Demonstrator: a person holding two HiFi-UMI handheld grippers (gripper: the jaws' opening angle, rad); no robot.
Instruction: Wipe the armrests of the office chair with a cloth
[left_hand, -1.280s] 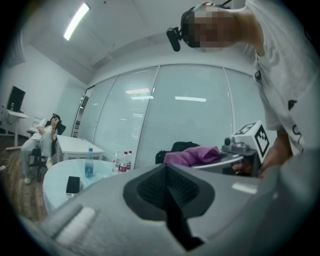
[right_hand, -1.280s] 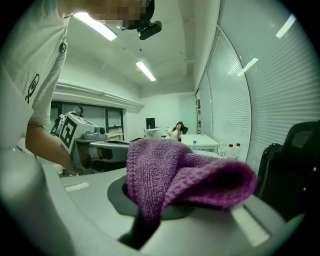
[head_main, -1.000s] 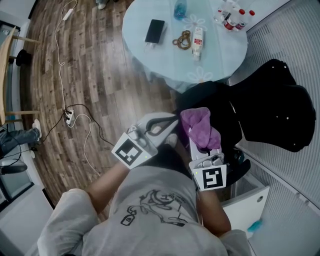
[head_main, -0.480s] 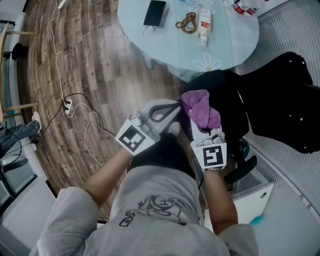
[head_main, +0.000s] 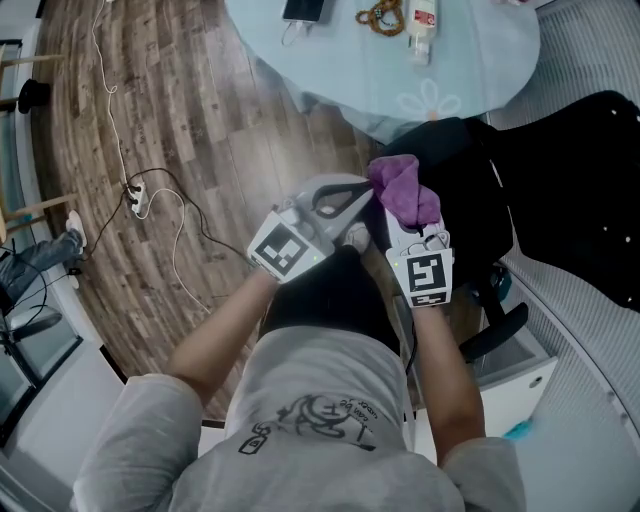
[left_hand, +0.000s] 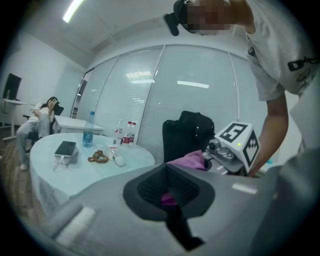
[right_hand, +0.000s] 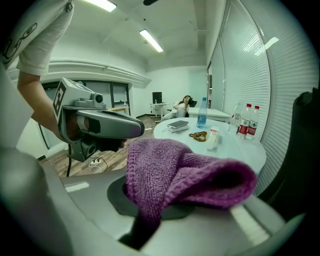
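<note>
Purple cloth (head_main: 403, 192) clamped in right gripper (head_main: 408, 222) jaws; left gripper (head_main: 362, 192) jaws closed, now nearer cloth.

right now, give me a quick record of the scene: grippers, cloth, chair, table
left gripper: jaws together, nothing held, tip beside the cloth
right gripper: shut on the purple cloth
cloth state: bunched over the right jaws
office chair: black, on the person's right
round table: ahead, holds a phone and bottles
</note>
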